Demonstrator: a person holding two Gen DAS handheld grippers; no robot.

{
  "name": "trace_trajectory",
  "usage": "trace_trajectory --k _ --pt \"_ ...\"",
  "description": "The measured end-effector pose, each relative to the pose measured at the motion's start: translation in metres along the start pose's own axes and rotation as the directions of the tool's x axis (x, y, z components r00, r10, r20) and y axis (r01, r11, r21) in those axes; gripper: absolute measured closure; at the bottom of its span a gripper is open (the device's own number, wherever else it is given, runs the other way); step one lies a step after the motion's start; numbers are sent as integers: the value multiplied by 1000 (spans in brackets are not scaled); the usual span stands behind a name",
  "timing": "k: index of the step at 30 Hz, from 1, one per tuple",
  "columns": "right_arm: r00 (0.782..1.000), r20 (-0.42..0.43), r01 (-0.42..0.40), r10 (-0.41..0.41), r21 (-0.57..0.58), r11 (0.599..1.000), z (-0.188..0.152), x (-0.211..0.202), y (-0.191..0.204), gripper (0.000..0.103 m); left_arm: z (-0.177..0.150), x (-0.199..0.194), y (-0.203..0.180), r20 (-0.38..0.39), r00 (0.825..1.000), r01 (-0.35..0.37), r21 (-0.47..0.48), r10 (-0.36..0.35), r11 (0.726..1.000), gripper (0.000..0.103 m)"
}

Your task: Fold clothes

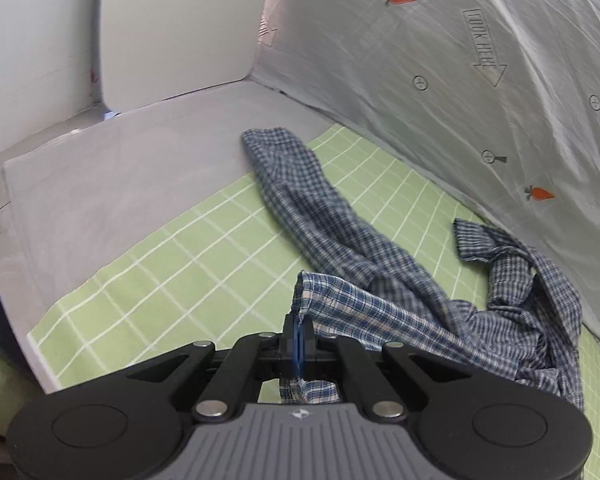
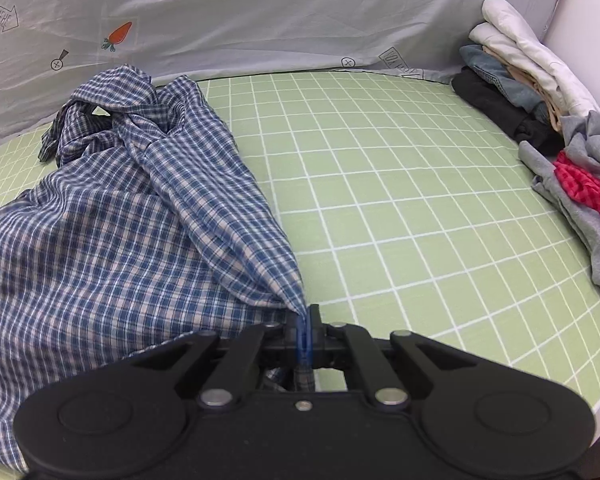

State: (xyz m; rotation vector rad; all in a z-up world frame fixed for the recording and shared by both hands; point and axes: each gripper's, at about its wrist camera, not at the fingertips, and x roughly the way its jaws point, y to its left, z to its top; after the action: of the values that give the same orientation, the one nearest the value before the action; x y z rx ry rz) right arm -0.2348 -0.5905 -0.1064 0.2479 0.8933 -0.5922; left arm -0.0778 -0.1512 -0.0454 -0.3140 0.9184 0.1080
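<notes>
Left claw (image 1: 299, 334): pinching a hem of the plaid shirt (image 1: 360, 264)
Right claw (image 2: 305, 334): clamped on another shirt corner (fabric pulled taut)
Shirt: rumpled on the green grid surface (image 2: 380, 184)
Clothes pile (image 2: 540, 120): far right edge

Blue-and-white plaid shirt (image 2: 112, 208) on a light green mat (image 2: 400, 200) gridded with white lines. Backdrop: pale grey sheet (image 2: 240, 12) printed with orange carrots (image 2: 119, 34). At 2 o'clock, white, denim-blue, beige and black folded garments (image 2: 512, 76); below, a grey garment (image 2: 580, 200) with red check.
</notes>
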Motion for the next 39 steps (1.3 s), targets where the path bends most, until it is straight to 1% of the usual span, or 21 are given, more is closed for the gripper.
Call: trace_trajectory --k 2,4,6,8,9,10,11,12,13,14,15,16,17,18,20,23,27,31,34,37,39 --pt "1000 -13 2 -2 -5 1000 -7 3 -9 101 -26 1 19 -76 995 -67 -27 65 997 103" --pt "999 -40 4 -5 -8 1000 -15 7 -12 101 -49 6 36 -161 981 -120 -43 111 992 103" --pt "997 -71 6 -7 -12 1000 -21 11 -15 100 -63 8 45 -220 966 -148 -30 138 988 101" --pt "996 -84 19 -21 -25 1000 -24 11 -14 97 -68 4 48 -224 965 -146 -32 136 989 96" --pt "996 -82 30 -33 -35 999 -24 10 -13 93 -66 0 47 -210 970 -130 -31 121 991 85" --pt "997 -75 30 -33 -42 999 -22 9 -11 89 -63 -5 43 -188 977 -107 -26 100 994 77" --pt "997 -62 35 -37 -44 998 -19 7 -10 75 -59 -9 39 -163 983 -85 -17 81 996 59" --pt "998 -49 40 -42 -44 998 -16 5 -9 55 -55 -14 32 -133 989 -64 -5 63 998 42" --pt "999 -29 37 -38 -52 998 -12 3 -6 47 -51 -18 24 -104 993 -45 11 46 999 35" --pt "999 -8 34 -35 -59 998 -7 0 -3 38 -46 -19 16 -84 996 -25 33 27 999 24" --pt "999 12 31 -31 -67 997 -3 -2 1 27 -40 -20 6 -67 998 -3 60 7 998 17" --pt "999 32 24 -21 -76 997 2 -4 4 20 -36 -20 -3 -57 998 15 86 -10 996 14" --pt "999 52 16 -12 -85 996 6 -5 8 6 -34 -18 -11 -54 998 28 112 -22 993 12" --pt "998 68 4 2 -96 995 11 -5 13 0 -32 -15 -22 -58 998 37 140 -30 989 11" --pt "996 80 -21 32 -128 992 22 -1 26 0 -29 -5 -44 -76 996 53 198 -38 979 10" --pt "994 84 -55 71 -185 981 35 7 51 0 -31 10 -81 -115 990 115 297 -84 948 10" --pt "991 90 -73 96 -227 971 62 27 79 0 -34 31 -132 -164 978 187 435 -127 881 9" --pt "989 118 -56 90 -263 963 92 46 103 0 -35 57 -174 -210 967 237 513 -146 825 7" --pt "988 126 -48 89 -297 954 114 65 118 0 -34 83 -203 -230 964 240 555 -130 796 6" --pt "988 124 -47 92 -324 945 137 89 133 0 -29 113 -229 -227 966 239 592 -126 770 6" --pt "987 126 -51 100 -344 938 153 107 141 0 -27 132 -244 -220 970 219 617 -102 756 6"
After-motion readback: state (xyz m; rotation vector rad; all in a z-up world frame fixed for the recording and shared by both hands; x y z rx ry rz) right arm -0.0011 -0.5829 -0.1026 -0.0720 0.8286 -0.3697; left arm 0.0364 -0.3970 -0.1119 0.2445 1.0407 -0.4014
